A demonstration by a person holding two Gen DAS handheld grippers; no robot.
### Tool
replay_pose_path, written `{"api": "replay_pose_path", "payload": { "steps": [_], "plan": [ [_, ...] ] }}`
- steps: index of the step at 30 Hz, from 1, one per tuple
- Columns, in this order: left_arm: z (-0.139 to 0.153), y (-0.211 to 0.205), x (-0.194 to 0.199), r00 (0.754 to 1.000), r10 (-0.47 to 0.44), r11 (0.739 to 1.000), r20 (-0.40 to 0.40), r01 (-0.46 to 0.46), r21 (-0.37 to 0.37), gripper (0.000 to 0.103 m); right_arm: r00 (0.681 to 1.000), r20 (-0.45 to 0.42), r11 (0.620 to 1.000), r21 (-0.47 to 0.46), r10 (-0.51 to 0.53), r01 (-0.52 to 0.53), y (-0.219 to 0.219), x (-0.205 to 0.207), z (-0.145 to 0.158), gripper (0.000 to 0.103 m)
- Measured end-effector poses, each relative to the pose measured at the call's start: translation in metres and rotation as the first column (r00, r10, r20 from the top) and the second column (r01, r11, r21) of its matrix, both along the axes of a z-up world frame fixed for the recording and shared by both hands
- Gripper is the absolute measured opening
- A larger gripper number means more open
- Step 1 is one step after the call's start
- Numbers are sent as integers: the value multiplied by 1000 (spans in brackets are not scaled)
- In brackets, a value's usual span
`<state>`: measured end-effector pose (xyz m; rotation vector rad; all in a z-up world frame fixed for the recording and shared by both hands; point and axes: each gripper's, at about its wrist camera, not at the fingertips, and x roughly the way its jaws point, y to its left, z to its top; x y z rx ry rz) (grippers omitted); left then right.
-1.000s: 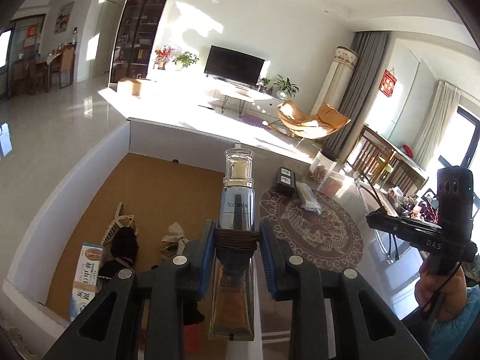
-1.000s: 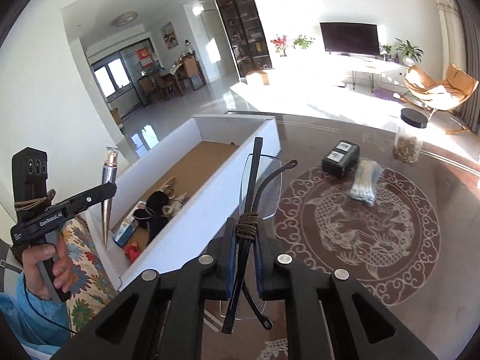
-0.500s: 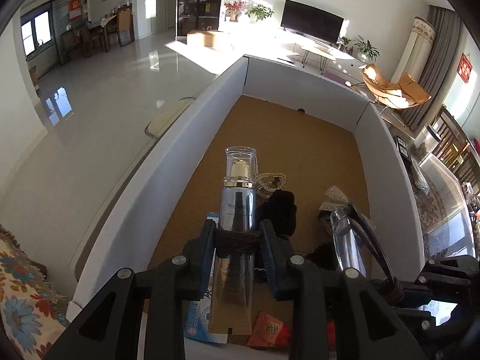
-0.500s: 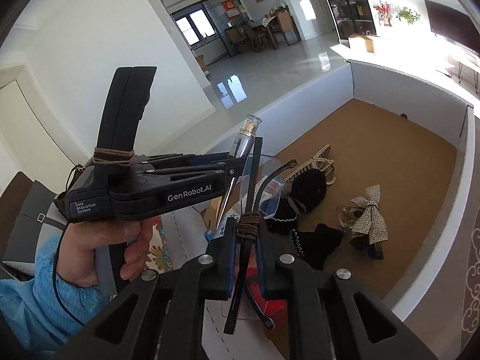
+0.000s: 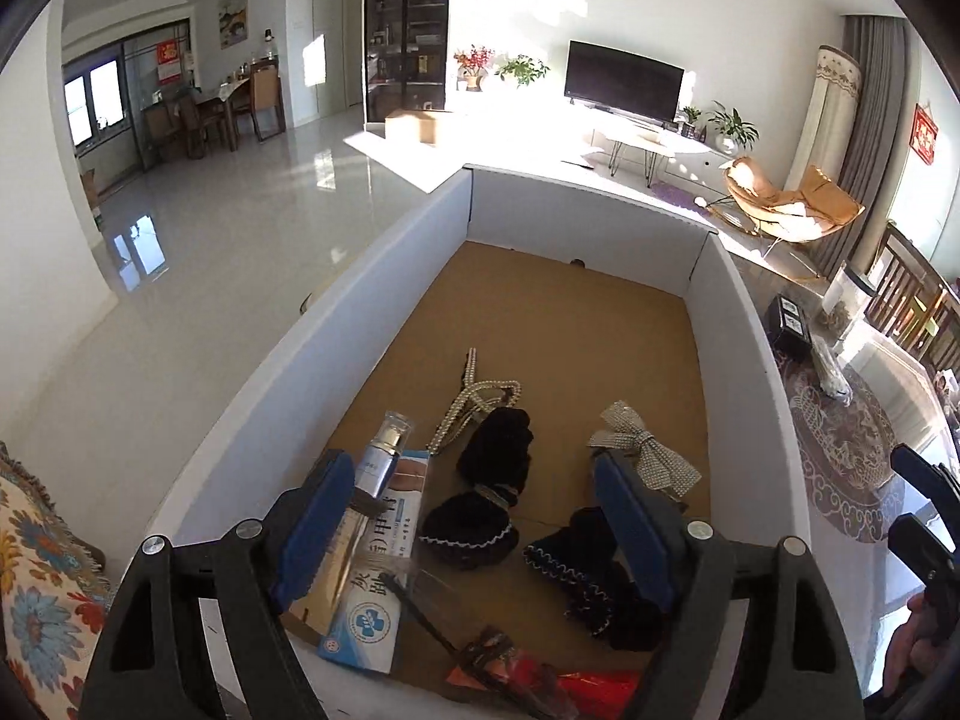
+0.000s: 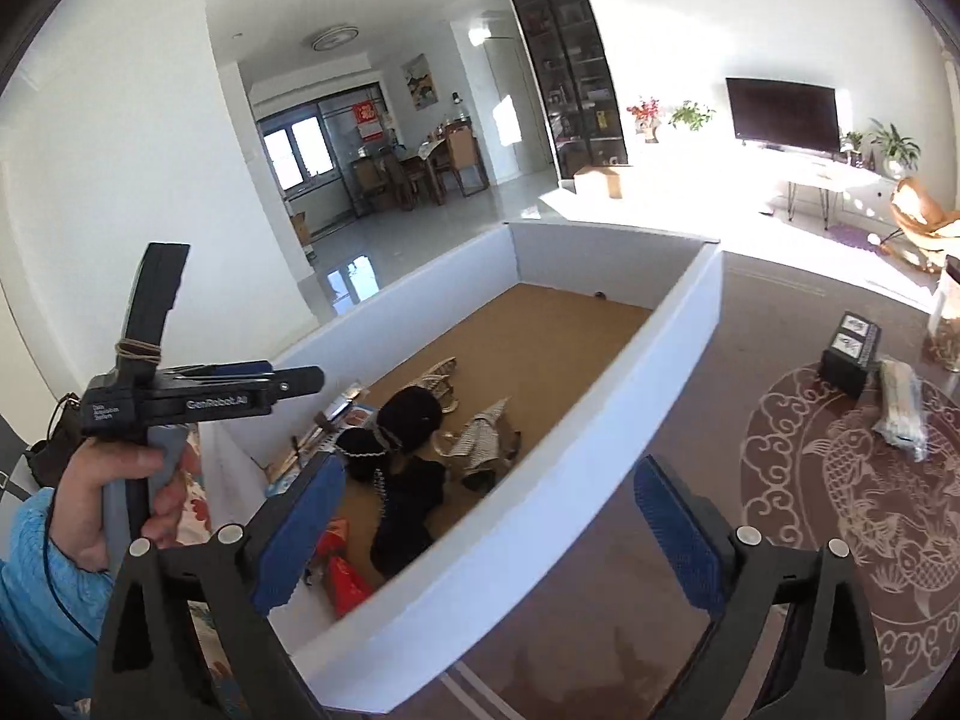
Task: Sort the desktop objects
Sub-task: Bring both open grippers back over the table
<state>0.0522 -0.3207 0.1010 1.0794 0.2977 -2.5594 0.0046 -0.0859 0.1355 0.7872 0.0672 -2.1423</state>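
1. Left gripper [image 5: 474,522] was opening over the white box [image 5: 396,276], nothing pinched; the serum bottle [image 5: 384,450] lay inside by the box's left wall.
2. Right gripper [image 6: 486,540] was opening too, empty; the glasses [image 5: 444,612] lay at the box's near end.
3. Best bet, I'd say: lift both straight up so the pads don't snag anything.

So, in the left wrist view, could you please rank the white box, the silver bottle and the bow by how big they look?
1. White box, by far the largest; it holds the others.
2. Silver bottle and bow look about alike in size, and the bottle lies nearer the camera, partly behind a finger, so I will not rank them.
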Motion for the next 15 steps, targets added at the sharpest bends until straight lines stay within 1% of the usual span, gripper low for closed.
{"api": "replay_pose_path", "payload": {
  "steps": [2, 4, 6, 7, 8, 9, 10, 11, 13, 15],
  "plan": [
    [14, 30, -1, 997, -71, 997, -39, 71, -3, 82, 993, -29, 991, 60, -114, 116, 42, -11, -14, 99],
    [29, 67, -2, 984, -161, 987, -73, 160, -8, 82, 971, -21, 961, 135, -240, 240, 89, -25, -34, 99],
    [42, 108, -3, 960, -260, 966, -100, 259, -17, 83, 932, 7, 917, 180, -363, 356, 139, -37, -51, 99],
    [45, 129, -5, 946, -306, 952, -106, 306, -20, 85, 906, 22, 889, 203, -423, 410, 166, -42, -57, 99],
    [47, 149, -6, 931, -350, 937, -104, 350, -19, 94, 878, 35, 858, 235, -477, 457, 188, -47, -65, 99],
    [45, 169, -7, 917, -387, 922, -99, 387, -13, 102, 848, 48, 825, 266, -528, 498, 207, -51, -72, 99],
    [41, 187, -8, 904, -418, 908, -96, 419, -1, 103, 822, 64, 799, 287, -566, 528, 224, -53, -78, 99],
    [34, 205, -11, 890, -448, 893, -90, 451, 15, 103, 802, 77, 782, 298, -592, 548, 239, -53, -82, 99],
    [11, 236, -21, 875, -483, 874, -29, 484, 46, 103, 767, 97, 751, 312, -634, 581, 260, -55, -93, 99],
    [-18, 260, -33, 866, -498, 867, 41, 496, 50, 103, 749, 111, 738, 313, -654, 598, 271, -53, -98, 99]
  ]
}}
